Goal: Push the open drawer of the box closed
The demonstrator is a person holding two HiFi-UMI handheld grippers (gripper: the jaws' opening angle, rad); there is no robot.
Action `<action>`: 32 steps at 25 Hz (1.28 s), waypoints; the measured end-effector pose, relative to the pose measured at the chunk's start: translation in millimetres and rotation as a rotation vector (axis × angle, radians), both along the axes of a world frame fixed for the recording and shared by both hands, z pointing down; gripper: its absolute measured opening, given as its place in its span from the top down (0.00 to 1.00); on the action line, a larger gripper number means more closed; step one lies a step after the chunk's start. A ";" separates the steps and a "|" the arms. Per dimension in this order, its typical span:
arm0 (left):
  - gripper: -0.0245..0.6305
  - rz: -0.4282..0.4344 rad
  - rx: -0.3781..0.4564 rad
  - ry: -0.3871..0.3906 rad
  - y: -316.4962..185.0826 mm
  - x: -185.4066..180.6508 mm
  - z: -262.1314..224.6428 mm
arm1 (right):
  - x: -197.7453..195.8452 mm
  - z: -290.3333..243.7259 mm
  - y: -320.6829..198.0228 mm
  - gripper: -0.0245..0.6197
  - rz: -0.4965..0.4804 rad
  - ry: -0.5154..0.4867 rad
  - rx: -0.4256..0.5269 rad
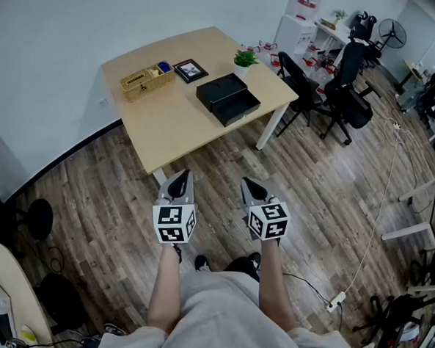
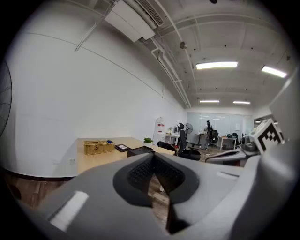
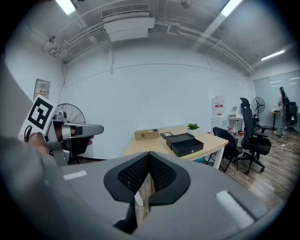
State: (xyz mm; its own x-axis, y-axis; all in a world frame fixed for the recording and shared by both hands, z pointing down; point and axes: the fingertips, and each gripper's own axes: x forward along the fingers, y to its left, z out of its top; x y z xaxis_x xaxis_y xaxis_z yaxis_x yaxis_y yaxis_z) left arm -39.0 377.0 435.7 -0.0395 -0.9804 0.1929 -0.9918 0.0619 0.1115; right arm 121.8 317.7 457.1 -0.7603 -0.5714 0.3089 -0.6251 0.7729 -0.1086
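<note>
A black box [image 1: 222, 89] stands on the light wooden table [image 1: 163, 118], with its drawer [image 1: 237, 108] pulled out toward the table's near right edge. The right gripper view also shows the box [image 3: 180, 138] and its open drawer [image 3: 189, 146], and the left gripper view shows only a corner of the box [image 2: 139, 151]. My left gripper [image 1: 178, 181] and right gripper [image 1: 249, 184] hang side by side over the wood floor, well short of the table. Both are shut and empty. Each gripper view shows the jaws meeting at the tips: left gripper [image 2: 153, 159], right gripper [image 3: 149, 155].
On the table sit a wicker basket [image 1: 147, 78], a picture frame [image 1: 190, 70] and a small potted plant [image 1: 245, 60]. Black office chairs [image 1: 304, 87] stand to the table's right. A stool [image 1: 39, 217] is at the left, and a cable with a power strip [image 1: 335, 300] lies on the floor.
</note>
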 end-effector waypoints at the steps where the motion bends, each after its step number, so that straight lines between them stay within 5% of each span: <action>1: 0.88 -0.003 0.002 0.001 0.6 -1.6 -1.0 | -0.6 -1.7 -0.2 0.97 0.000 0.002 0.003; 17: 0.89 -0.060 -0.010 0.100 -1.2 -22.2 15.2 | 32.1 13.9 -19.0 0.97 0.082 -0.062 -0.068; 32: 0.89 -0.022 -0.045 0.066 -127.5 -40.9 26.5 | 10.1 26.7 -142.6 0.97 0.075 -0.115 -0.074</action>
